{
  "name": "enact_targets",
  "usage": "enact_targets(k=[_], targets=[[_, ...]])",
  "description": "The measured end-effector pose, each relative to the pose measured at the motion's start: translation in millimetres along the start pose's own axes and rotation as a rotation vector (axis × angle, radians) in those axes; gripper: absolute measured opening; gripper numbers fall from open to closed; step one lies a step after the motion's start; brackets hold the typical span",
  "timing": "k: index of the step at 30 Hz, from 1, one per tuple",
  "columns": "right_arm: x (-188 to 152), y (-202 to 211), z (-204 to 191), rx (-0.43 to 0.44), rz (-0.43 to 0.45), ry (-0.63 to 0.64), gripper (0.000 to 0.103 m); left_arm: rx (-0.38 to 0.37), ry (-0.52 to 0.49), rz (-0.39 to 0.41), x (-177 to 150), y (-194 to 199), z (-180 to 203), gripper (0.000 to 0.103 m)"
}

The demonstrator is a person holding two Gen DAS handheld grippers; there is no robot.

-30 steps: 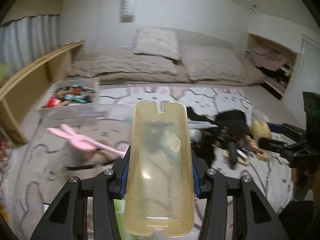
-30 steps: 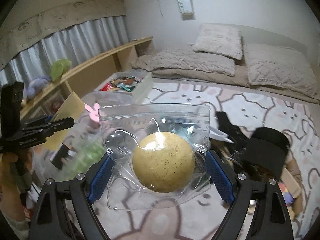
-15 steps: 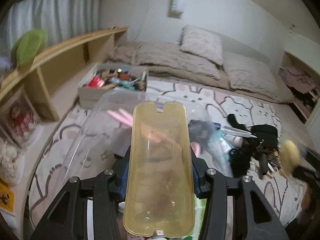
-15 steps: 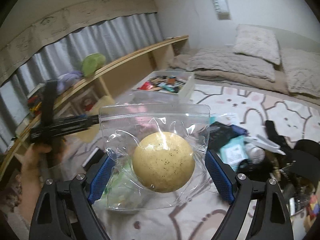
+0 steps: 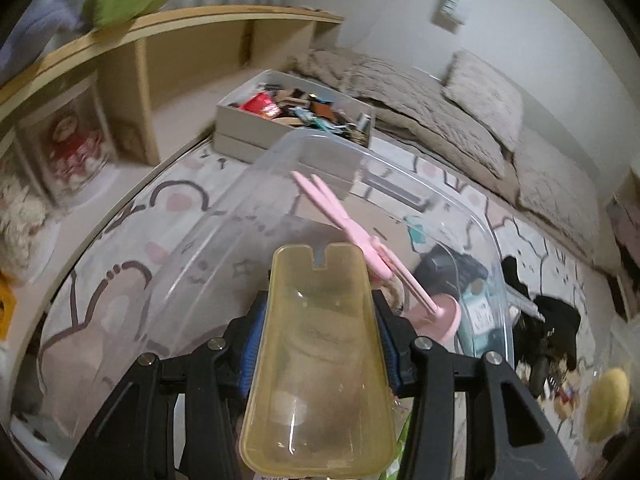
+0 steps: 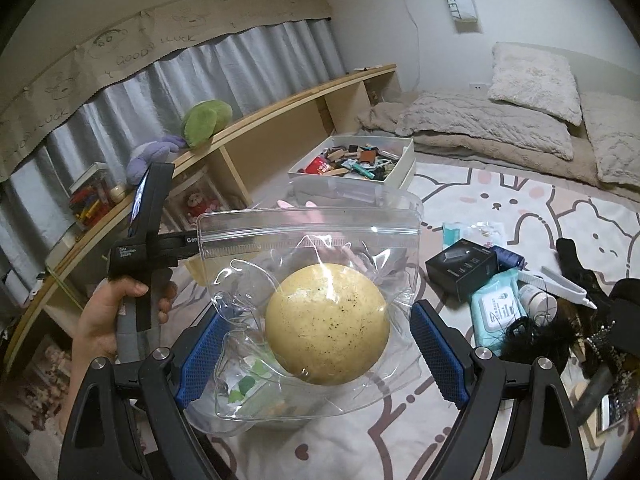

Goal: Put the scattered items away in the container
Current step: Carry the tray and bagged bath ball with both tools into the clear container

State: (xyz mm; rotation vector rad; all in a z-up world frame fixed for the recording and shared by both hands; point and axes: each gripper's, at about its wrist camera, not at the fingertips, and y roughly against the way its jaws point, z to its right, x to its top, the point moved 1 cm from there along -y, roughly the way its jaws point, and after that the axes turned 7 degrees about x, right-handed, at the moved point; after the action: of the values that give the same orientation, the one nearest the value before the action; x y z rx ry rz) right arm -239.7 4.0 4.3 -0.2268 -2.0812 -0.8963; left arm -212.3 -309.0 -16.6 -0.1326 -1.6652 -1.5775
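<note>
The left gripper (image 5: 320, 344), jaws opening, carries a stiff, smooth translucent yellow plastic lid (image 5: 318, 360), best held by its long edges. It hangs over the clear plastic bin (image 5: 476, 224). The right gripper (image 6: 320, 356), spread wide, pinches a slippery clear zip bag (image 6: 308, 240) holding a light-looking yellow ball (image 6: 328, 324) near that bin.

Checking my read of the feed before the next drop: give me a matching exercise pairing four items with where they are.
Items:
1. bagged yellow ball
2. green plush
3. white box
4. wipes pack

Places:
A. on the rug beside the black box
B. on top of the wooden shelf
C. between the right gripper fingers
D. on the floor near the bedding

Pairs: 1-C, 2-B, 3-D, 4-A
</note>
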Motion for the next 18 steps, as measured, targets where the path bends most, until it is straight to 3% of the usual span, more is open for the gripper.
enact_targets(k=[2,18], targets=[[1,0,-1,-0.003,-0.002,0.008,0.09,0.009,0.028,0.016,1,3,-5,0.091],[28,-38,-23,0.035,-0.027,0.002,0.09,-0.04,-0.027,0.104,4,34,-13,0.093]])
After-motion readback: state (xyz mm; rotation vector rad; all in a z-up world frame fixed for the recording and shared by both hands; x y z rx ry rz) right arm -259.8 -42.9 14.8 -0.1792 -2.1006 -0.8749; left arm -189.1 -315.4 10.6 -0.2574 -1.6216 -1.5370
